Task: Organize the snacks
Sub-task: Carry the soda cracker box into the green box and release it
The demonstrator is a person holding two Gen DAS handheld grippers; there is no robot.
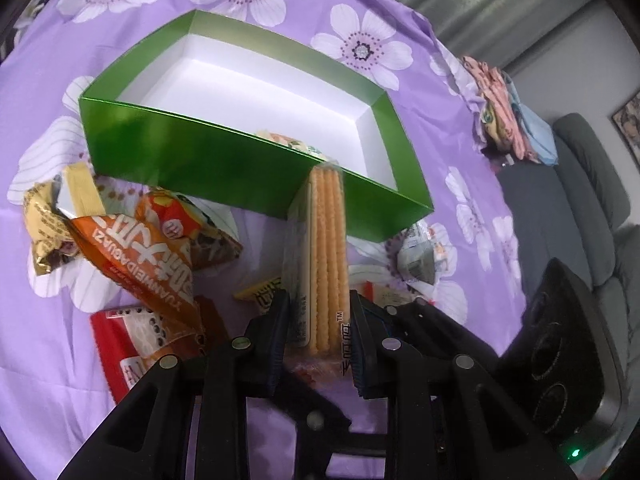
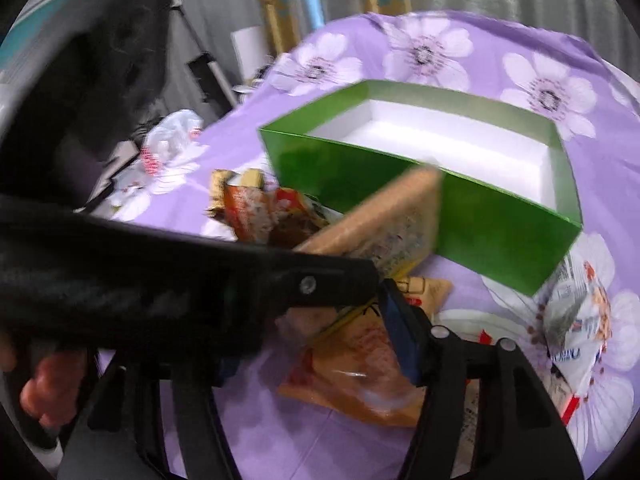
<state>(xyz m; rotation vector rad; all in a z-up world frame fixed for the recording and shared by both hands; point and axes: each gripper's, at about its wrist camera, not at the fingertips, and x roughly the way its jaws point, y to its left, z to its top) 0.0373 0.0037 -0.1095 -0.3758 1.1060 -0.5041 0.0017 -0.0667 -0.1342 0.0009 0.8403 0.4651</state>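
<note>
My left gripper (image 1: 320, 320) is shut on a clear pack of yellow wafer biscuits (image 1: 326, 256), held upright just before the near wall of a green box (image 1: 192, 160) with a white inside. One snack packet (image 1: 292, 142) lies in the box. In the right wrist view the left gripper (image 2: 352, 280) crosses in front with the wafer pack (image 2: 400, 216), and the green box (image 2: 500, 228) lies behind. My right gripper (image 2: 320, 344) looks open and empty over an orange packet (image 2: 360, 376); its left finger is hidden.
Loose snack packets lie on the purple flowered cloth (image 1: 280, 8): an orange bag (image 1: 152, 248), a gold packet (image 1: 44, 232), a red packet (image 1: 128, 344), a white one (image 1: 420, 256). Folded clothes (image 1: 504, 116) sit at the table's right edge; a grey sofa (image 1: 580, 200) beyond.
</note>
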